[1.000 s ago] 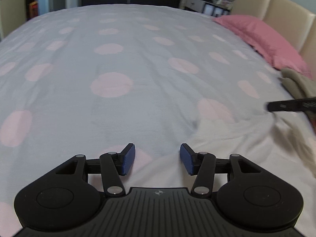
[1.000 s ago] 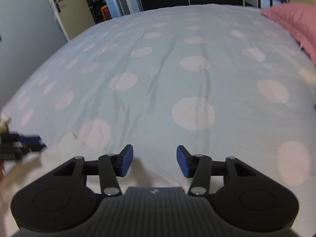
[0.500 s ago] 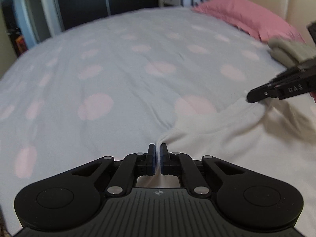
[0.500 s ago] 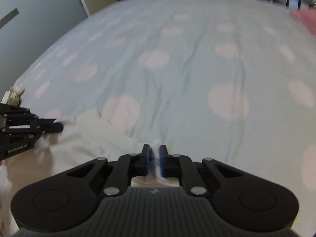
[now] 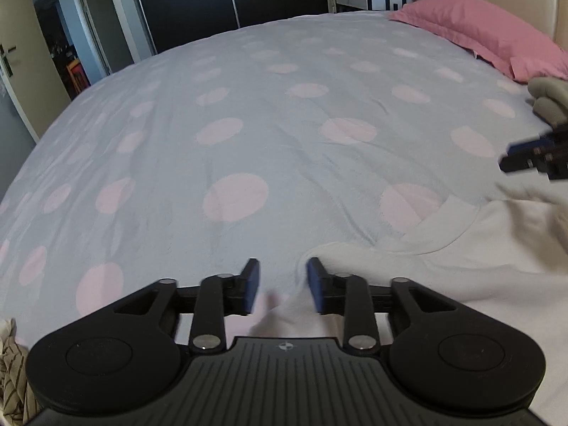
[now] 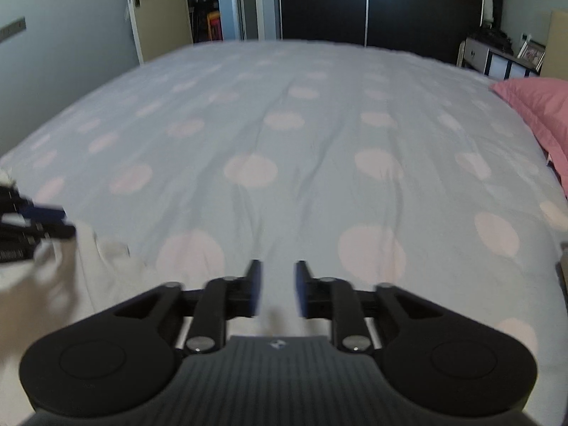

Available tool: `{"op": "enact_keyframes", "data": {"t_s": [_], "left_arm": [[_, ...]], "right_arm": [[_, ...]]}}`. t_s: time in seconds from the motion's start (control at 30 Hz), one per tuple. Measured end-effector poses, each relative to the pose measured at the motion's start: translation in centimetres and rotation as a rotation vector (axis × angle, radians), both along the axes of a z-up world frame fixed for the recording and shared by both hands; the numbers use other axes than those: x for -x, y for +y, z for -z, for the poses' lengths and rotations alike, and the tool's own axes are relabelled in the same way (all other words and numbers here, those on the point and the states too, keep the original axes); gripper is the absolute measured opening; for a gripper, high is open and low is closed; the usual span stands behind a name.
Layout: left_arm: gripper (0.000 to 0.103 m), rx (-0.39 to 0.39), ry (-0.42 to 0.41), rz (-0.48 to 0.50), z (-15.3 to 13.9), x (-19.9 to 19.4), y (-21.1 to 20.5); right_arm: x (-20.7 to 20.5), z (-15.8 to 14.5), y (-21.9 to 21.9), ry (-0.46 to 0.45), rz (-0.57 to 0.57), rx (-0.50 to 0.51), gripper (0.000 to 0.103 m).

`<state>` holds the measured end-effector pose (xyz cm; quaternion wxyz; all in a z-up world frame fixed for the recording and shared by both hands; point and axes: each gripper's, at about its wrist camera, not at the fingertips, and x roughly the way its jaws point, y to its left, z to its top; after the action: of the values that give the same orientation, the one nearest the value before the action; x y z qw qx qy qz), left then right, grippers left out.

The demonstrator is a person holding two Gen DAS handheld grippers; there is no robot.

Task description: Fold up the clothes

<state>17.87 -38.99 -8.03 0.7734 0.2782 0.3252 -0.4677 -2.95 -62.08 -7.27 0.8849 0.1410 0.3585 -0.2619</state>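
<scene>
A white garment [image 5: 461, 248] lies flat on the bed, its collar [image 5: 443, 220] towards the far side. It also shows in the right wrist view [image 6: 53, 284] at the lower left. My left gripper [image 5: 282, 285] is open and empty, just over the garment's left edge. My right gripper [image 6: 276, 289] is open and empty over the garment's right edge. Each gripper shows in the other's view: the right one [image 5: 532, 156] at the far right, the left one [image 6: 32, 227] at the far left.
The bed has a pale blue cover with pink dots [image 5: 248, 124]. A pink pillow [image 5: 479, 39] lies at the head, with folded beige clothes [image 5: 548, 99] beside it. A striped cloth [image 5: 10, 372] lies at the lower left. A wardrobe and doorway stand beyond the bed.
Both grippers were shut on the garment's edges half a second ago; both have opened and let it go. The garment now lies flatter on the bed.
</scene>
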Motion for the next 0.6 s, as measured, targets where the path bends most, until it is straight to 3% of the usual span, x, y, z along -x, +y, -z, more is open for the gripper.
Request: {"op": "enact_keyframes", "data": {"t_s": [0.13,0.3,0.4,0.6], "left_arm": [[0.051,0.005,0.048,-0.041,-0.5,-1.7,2.0],[0.052,-0.060,0.122,-0.050,0.8,-3.2,3.9],[0.052,-0.113,0.154,-0.036,1.8,-3.5,4.5],[0.052,-0.148,0.188,-0.006,2.3,-4.1,5.7]], "right_arm": [[2.4,0.7,-1.3,0.020,0.050,-0.065,0.034],[4.3,1.7,-2.6,-0.031,0.109,-0.175,0.034],[3.4,2.2,-2.7,-0.094,0.113,-0.260,0.035],[-1.3,3.5,-0.5,-0.117,0.040,-0.324,0.041]]}}
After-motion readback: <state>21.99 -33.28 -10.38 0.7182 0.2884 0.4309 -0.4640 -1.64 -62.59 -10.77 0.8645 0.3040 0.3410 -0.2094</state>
